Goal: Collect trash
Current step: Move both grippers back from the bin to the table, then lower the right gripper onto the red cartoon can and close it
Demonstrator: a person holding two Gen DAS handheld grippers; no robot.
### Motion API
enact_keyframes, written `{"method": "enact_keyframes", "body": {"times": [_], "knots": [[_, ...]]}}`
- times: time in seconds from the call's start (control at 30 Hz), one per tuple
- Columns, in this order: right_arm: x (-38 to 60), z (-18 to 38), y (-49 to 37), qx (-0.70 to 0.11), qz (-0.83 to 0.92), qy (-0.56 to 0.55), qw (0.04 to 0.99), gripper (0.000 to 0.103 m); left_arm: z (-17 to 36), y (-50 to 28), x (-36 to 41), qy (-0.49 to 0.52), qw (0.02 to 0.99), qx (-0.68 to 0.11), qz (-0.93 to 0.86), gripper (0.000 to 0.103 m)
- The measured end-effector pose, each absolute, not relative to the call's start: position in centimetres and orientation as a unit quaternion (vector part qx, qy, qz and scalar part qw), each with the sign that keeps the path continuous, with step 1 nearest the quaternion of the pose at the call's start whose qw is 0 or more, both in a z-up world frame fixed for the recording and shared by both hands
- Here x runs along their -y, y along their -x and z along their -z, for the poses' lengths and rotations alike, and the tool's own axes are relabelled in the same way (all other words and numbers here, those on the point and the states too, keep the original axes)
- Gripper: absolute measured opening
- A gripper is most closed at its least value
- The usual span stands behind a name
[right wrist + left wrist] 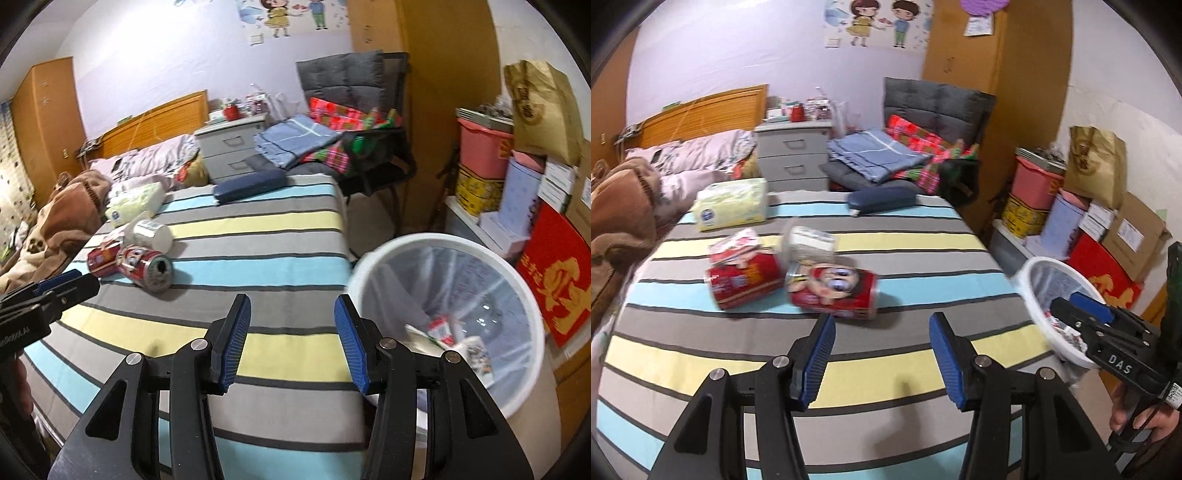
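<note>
Both grippers are empty with jaws spread wide, and the nearer of the 2 red cans (833, 293) lies on its side across the striped bed (905, 240), just ahead-left of the left gripper (882, 354), way closer than the right gripper (291, 341) by the bin (373, 258).
</note>
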State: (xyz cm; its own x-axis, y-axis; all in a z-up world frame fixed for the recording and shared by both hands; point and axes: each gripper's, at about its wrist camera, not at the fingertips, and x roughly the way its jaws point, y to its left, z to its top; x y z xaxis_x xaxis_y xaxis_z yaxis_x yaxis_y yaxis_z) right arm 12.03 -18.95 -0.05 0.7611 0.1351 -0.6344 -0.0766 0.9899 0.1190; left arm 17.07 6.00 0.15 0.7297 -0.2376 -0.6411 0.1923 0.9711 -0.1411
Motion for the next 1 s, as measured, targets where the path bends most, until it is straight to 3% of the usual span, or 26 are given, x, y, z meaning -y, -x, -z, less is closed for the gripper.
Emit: {"method": "enact_keyframes", "body": {"times": [0.3, 0.4, 0.6, 1.0], "knots": [[14.7, 0.2, -13.7, -0.344, -0.113, -0.028, 0.932, 0.055, 0.6, -18.0, -12.3, 0.047, 0.932, -0.353, 0.073, 0.055], [13.3, 0.2, -14.5, -0.344, -0.136, -0.024, 0.929, 0.055, 0.7, -18.7, -13.7, 0.044, 0.932, -0.354, 0.066, 0.061], [10.4, 0.3, -16.2, -0.341, -0.176, -0.013, 0.923, 0.061, 1.1, -20.3, -16.7, 0.037, 0.931, -0.360, 0.057, 0.061], [5.7, 2.0, -20.3, -0.364, -0.253, 0.031, 0.896, 0.063, 2.2, -25.5, -20.3, 0.030, 0.925, -0.372, 0.071, 0.061]]}}
